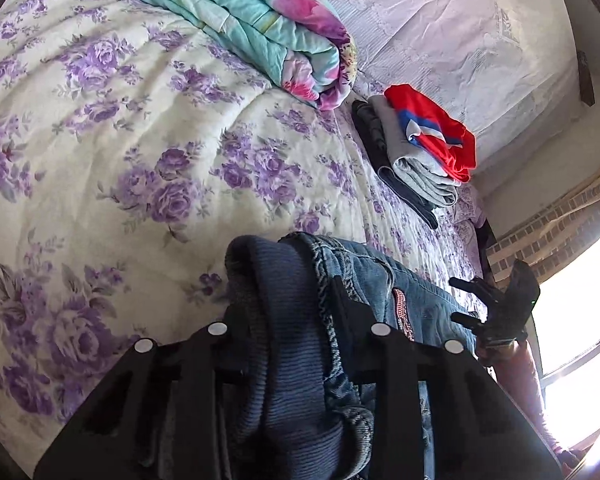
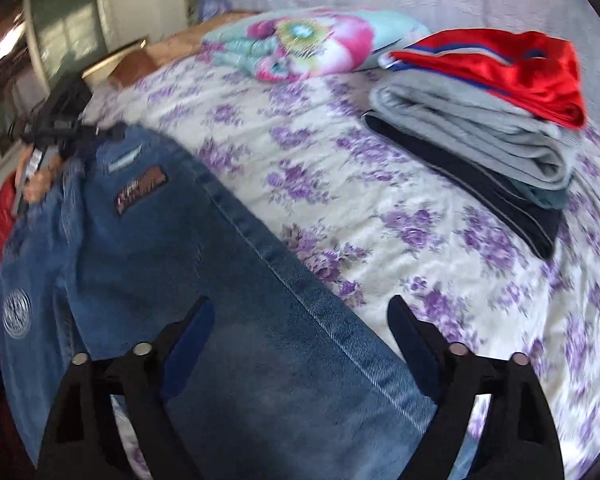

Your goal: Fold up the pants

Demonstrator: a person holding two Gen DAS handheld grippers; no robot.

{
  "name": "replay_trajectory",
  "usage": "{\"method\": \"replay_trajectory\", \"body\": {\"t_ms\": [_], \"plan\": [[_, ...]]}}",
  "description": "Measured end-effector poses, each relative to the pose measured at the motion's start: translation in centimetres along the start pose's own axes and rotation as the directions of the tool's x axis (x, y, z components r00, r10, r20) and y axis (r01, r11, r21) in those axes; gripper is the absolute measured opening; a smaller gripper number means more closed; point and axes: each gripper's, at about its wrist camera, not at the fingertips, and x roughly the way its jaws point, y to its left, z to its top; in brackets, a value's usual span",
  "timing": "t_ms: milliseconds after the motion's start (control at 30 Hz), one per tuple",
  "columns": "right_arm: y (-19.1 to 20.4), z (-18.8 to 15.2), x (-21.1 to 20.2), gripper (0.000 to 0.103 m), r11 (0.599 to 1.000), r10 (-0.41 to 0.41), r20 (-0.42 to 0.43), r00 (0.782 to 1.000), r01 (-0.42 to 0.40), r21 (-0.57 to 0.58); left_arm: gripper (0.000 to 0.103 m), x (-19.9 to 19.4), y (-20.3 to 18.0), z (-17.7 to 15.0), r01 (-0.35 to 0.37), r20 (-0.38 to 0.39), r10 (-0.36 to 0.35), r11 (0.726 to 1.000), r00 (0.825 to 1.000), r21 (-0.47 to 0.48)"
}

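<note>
Blue jeans (image 2: 204, 248) with sewn patches lie stretched along the near edge of a bed with a purple-flowered cover (image 2: 340, 176). My left gripper (image 1: 296, 280) is shut on the jeans' waistband (image 1: 284, 320), bunched with its dark ribbed lining between the fingers. It also shows far left in the right wrist view (image 2: 66, 132). My right gripper (image 2: 300, 312) is open over a jeans leg, one finger on each side of the denim. It also shows in the left wrist view (image 1: 496, 304), at the right edge of the bed.
A stack of folded clothes (image 2: 484, 152), red on top, then grey and dark, sits on the bed's right side (image 1: 420, 152). A rolled turquoise and pink quilt (image 1: 260, 28) lies at the back. A bright window (image 1: 580, 320) is to the right.
</note>
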Motion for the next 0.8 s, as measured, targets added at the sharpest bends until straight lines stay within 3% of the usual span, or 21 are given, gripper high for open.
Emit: {"method": "replay_trajectory", "body": {"t_ms": [100, 267, 333, 367, 433, 633, 800], "plan": [[-1.0, 0.0, 1.3, 0.064, 0.998, 0.059, -0.030, 0.998, -0.059, 0.003, 0.030, 0.3, 0.2, 0.2, 0.005, -0.008, -0.005, 1.000, 1.000, -0.007], [-2.0, -0.3, 2.0, 0.055, 0.995, 0.093, -0.016, 0.996, -0.093, 0.021, 0.030, 0.5, 0.2, 0.4, 0.007, -0.013, -0.007, 1.000, 1.000, 0.000], [-1.3, -0.5, 1.7, 0.025, 0.999, 0.053, -0.004, 0.999, -0.053, 0.006, 0.030, 0.5, 0.2, 0.4, 0.009, -0.012, -0.009, 1.000, 1.000, 0.001], [-1.0, -0.4, 1.7, 0.022, 0.999, 0.039, -0.003, 0.999, -0.039, 0.007, 0.030, 0.5, 0.1, 0.4, 0.009, -0.010, -0.009, 1.000, 1.000, 0.004], [0.4, -0.5, 0.9, 0.006, 1.000, -0.021, 0.014, 1.000, 0.021, -0.014, 0.030, 0.3, -0.1, 0.3, 0.007, -0.002, -0.007, 1.000, 1.000, 0.013], [3.8, -0.7, -4.0, 0.005, 0.994, -0.108, 0.094, 0.990, 0.111, -0.023, 0.030, -1.6, -2.2, -0.2, -0.014, 0.084, 0.004, 0.993, 0.996, 0.116], [8.3, -2.1, -8.3, 0.004, 0.985, -0.163, 0.138, 0.977, 0.170, -0.039, 0.030, -4.5, -4.1, -1.3, 0.025, 0.157, -0.050, 0.987, 0.986, 0.160]]}}
